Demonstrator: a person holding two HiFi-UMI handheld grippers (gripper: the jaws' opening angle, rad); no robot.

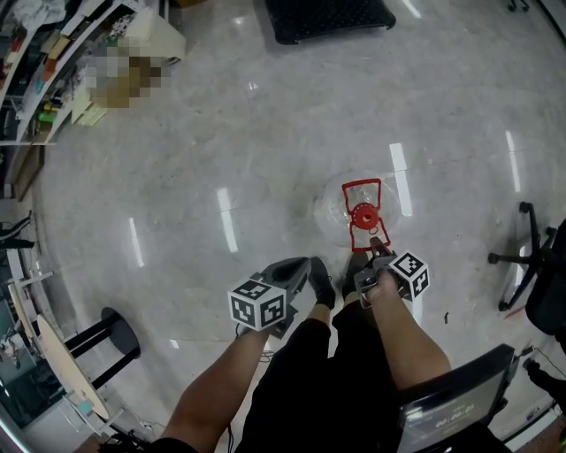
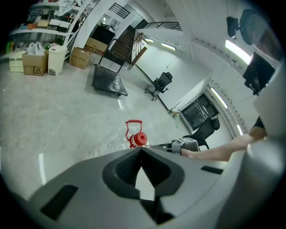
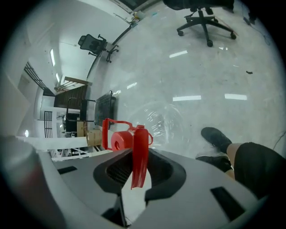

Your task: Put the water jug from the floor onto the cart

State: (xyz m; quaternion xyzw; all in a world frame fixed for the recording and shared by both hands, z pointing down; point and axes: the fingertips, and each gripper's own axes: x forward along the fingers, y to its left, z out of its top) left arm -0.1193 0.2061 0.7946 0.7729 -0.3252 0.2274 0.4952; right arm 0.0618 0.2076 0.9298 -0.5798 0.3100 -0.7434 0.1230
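Note:
The clear water jug (image 1: 340,212) stands on the floor just ahead of the person's feet, its red cap (image 1: 363,213) on top and a red carrying handle (image 1: 369,235) hanging toward me. My right gripper (image 1: 378,252) reaches down to it, shut on that red handle (image 3: 139,156), which runs up between the jaws beside the cap (image 3: 119,140). My left gripper (image 1: 305,270) hovers to the jug's left, shut and holding nothing (image 2: 141,152); the jug (image 2: 134,138) lies beyond it. The black platform cart (image 1: 327,18) sits far across the floor.
Shelving with boxes (image 1: 35,71) lines the left wall. An office chair (image 1: 531,257) stands to the right, a black stool base (image 1: 119,332) at the lower left. The person's dark shoes (image 1: 320,281) are planted right behind the jug. Polished floor lies between jug and cart (image 2: 107,80).

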